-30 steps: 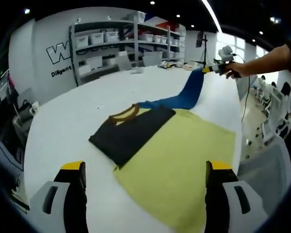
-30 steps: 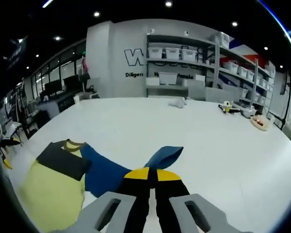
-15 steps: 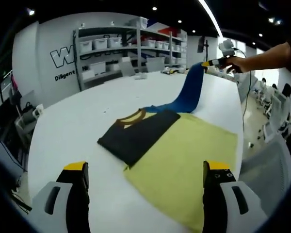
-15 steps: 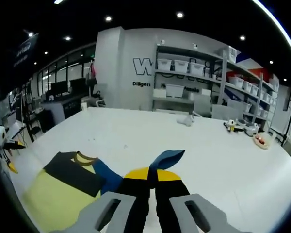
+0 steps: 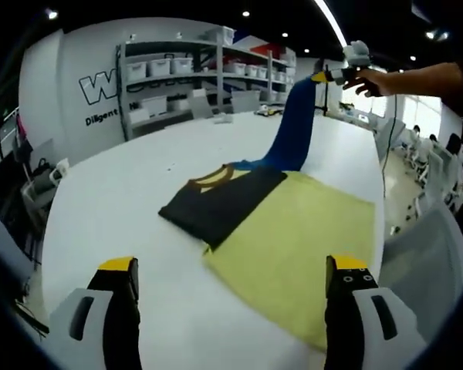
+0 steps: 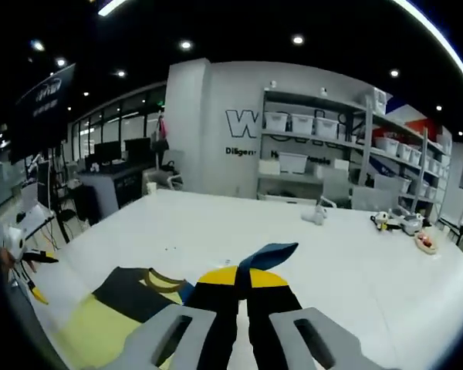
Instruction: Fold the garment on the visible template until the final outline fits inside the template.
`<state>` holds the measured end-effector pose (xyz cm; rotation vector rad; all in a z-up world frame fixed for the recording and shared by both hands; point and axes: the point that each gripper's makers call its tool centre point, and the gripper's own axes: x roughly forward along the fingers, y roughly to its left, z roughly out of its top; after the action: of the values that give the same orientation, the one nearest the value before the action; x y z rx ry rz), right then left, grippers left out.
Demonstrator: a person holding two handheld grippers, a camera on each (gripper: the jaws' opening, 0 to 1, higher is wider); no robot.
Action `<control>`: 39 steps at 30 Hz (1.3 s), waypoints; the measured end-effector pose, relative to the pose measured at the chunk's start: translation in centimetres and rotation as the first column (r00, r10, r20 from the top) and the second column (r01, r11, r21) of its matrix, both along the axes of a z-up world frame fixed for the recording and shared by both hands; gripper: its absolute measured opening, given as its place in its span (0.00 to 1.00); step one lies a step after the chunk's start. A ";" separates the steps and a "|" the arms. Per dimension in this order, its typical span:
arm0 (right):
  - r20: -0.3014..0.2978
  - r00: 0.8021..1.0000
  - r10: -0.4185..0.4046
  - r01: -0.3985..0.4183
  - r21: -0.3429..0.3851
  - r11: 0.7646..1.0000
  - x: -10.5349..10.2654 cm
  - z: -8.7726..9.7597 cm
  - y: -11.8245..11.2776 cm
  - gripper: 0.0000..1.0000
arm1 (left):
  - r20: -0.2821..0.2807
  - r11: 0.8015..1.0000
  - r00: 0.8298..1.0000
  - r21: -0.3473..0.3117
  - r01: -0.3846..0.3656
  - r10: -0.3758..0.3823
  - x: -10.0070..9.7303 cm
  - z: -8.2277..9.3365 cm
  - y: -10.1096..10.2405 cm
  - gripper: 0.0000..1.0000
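Note:
A flat yellow template sheet (image 5: 301,243) lies on the white table (image 5: 123,193). The garment's dark folded body (image 5: 220,202), with a mustard collar, rests on the sheet's far left corner. Its blue part (image 5: 293,131) rises steeply off the table to my right gripper (image 5: 329,75), which a hand holds high at the upper right. In the right gripper view, my right gripper (image 6: 241,271) is shut on the blue cloth (image 6: 268,253), with the dark body (image 6: 135,289) and yellow sheet (image 6: 100,333) far below. My left gripper (image 5: 231,266) is open above the table's near edge.
Shelves with white bins (image 5: 177,73) stand against the far wall. Small items (image 6: 405,223) lie at the table's far side. An office chair (image 5: 428,247) sits off the table's right edge. Desks and monitors (image 6: 108,158) stand to the left in the right gripper view.
My right gripper has risen with the blue cloth, pulling it into a steeper, taller strip. The dark body and yellow sheet stay put. My left gripper stays open.

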<state>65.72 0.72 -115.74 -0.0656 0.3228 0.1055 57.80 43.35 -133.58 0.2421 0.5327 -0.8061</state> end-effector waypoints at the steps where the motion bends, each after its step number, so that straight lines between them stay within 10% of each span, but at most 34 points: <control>1: 0.003 1.000 0.007 -0.007 0.000 1.000 0.1 0.3 0.6 0.00 | 0.001 1.000 1.000 0.000 0.002 -0.002 -0.1 0.0 0.1 0.97; 18: -0.017 0.991 0.136 -0.135 0.053 0.989 2.9 0.1 11.4 0.00 | 0.014 0.999 0.999 -0.012 -0.034 0.034 -2.1 0.5 3.7 0.96; 39: -0.106 0.965 0.241 -0.233 0.084 0.969 3.4 -5.1 19.9 0.00 | 0.004 1.000 1.000 -0.020 -0.008 0.009 -3.9 -0.4 5.4 0.99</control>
<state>69.16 20.62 -120.81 -0.0280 0.4262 0.3593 53.89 48.78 -133.98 0.2231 0.5215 -0.8022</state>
